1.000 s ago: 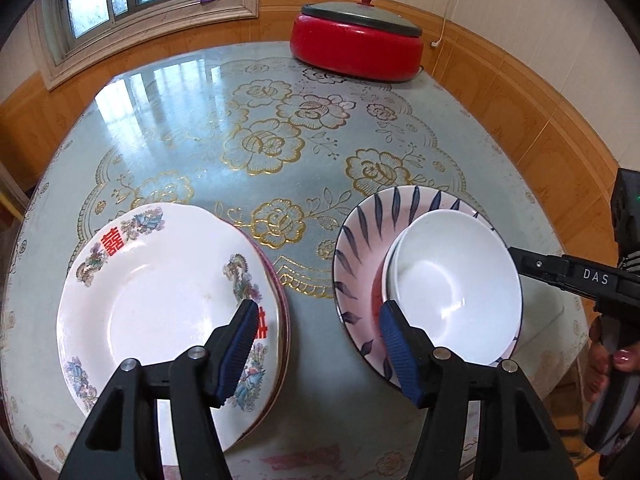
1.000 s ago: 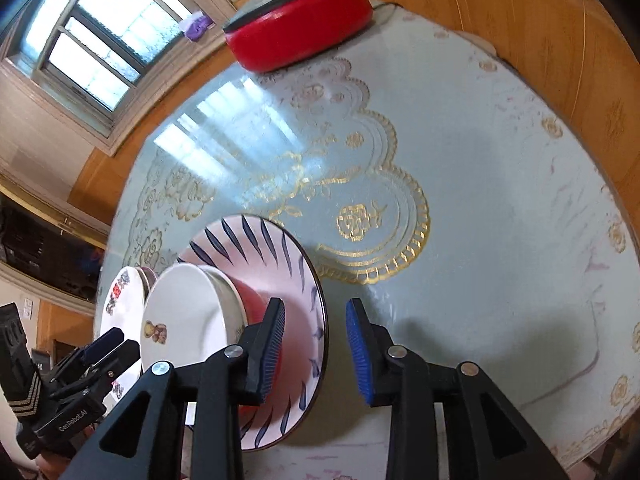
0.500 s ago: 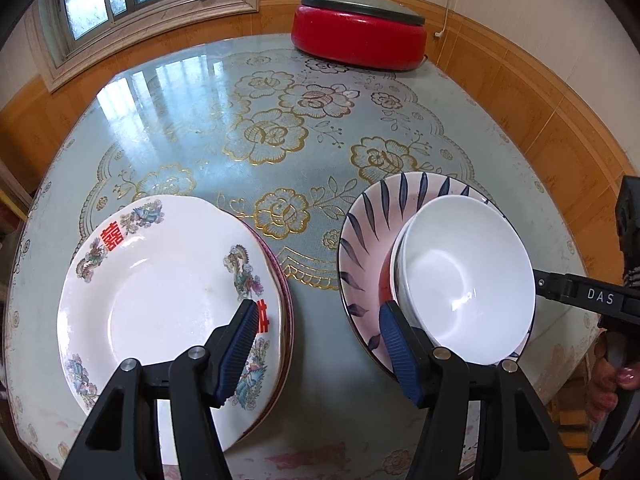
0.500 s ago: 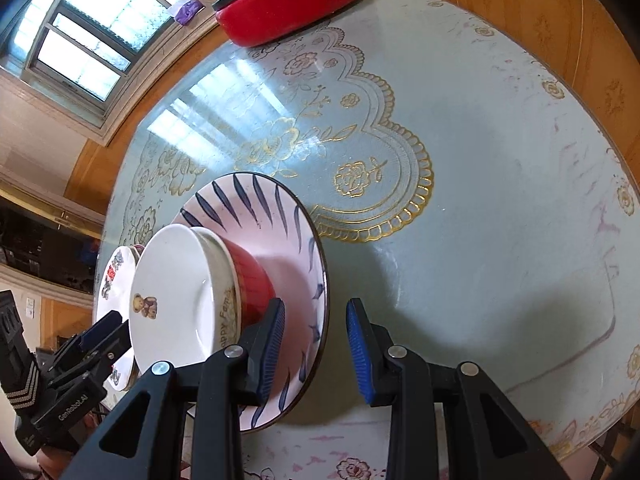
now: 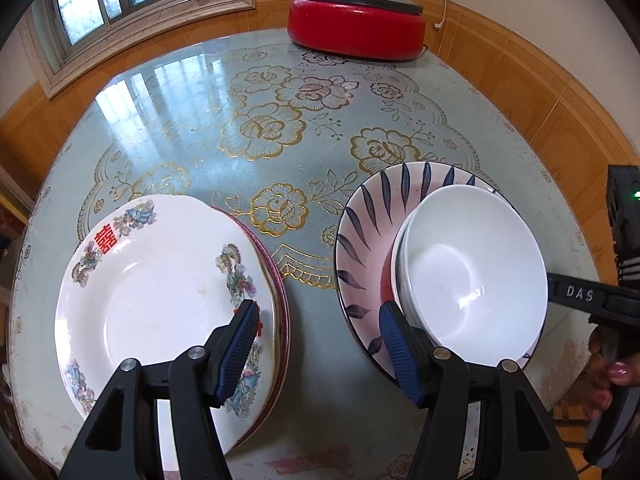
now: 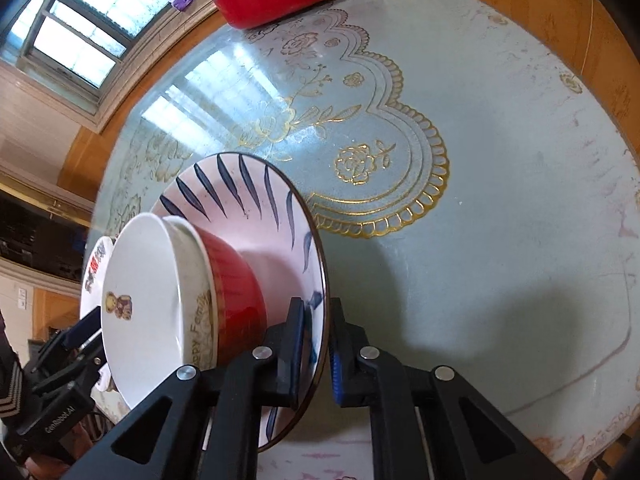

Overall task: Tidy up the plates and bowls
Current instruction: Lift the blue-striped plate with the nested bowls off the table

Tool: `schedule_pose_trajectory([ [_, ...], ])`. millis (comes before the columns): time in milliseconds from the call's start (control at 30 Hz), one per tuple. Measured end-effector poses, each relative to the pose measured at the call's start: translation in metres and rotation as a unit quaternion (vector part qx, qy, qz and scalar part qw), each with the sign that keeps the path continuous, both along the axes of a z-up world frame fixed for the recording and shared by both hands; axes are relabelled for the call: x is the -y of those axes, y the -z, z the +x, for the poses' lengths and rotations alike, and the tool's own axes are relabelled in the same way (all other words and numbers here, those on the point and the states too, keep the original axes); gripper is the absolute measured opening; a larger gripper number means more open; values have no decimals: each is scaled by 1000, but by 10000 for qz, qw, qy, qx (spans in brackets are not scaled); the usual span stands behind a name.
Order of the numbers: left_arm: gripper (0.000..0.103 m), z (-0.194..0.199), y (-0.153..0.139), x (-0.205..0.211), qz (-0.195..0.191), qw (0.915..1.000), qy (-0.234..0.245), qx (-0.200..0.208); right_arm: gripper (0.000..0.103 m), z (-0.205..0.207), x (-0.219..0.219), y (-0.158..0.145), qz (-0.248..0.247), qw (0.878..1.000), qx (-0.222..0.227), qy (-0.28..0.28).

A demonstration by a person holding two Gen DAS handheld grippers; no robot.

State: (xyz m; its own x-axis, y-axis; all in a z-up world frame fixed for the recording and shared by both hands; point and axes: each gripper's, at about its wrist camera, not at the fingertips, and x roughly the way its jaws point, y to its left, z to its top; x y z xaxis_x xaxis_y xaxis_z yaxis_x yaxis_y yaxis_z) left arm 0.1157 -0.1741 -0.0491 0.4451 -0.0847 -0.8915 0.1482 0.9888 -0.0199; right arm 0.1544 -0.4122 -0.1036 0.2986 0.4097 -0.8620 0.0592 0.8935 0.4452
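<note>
A pink plate with dark blue leaf strokes (image 5: 372, 220) lies at the table's near right and carries nested bowls: a white bowl (image 5: 472, 264) on top, with a red-sided bowl (image 6: 236, 280) beneath it. My right gripper (image 6: 316, 312) is shut on this plate's (image 6: 248, 216) near rim, one pad above it and one below. A stack of white floral plates (image 5: 160, 288) lies to the left. My left gripper (image 5: 318, 312) hangs open above the gap between the two piles, holding nothing.
A red electric pot with a grey lid (image 5: 356, 20) stands at the far edge of the round, glass-topped table (image 5: 280, 120). Wood-panelled walls and a window surround the table. A hand (image 5: 612, 376) holds the right gripper beyond the table's right edge.
My right gripper has sunk onto the pink plate's rim and its jaws have shut on it. The left gripper has stayed where it was, still open.
</note>
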Motion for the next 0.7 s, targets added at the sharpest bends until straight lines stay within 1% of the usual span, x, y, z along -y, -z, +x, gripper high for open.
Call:
schedule_pose_trajectory([
  [133,63,6,6,3,56,9999,-24,-81,10,6,7,1,78,10000,3,-12],
  [267,63,14,7,7,70,9999,-97,-42,10,11,11,-1,151,9999,24,-60],
  [400,63,20,9,19,134,9999,1,14,10,21,20,-6,-34,9999,151,-57],
  [467,63,24,11,24,90,10000,18,-7,10,25,26,-7,-41,9998,165,-34],
  [567,63,34,14,32,-80,9999,-39,-105,10,33,40,-5,96,9998,131,96],
  [700,62,41,13,48,-38,9999,106,34,10,38,58,-6,78,9997,159,166],
])
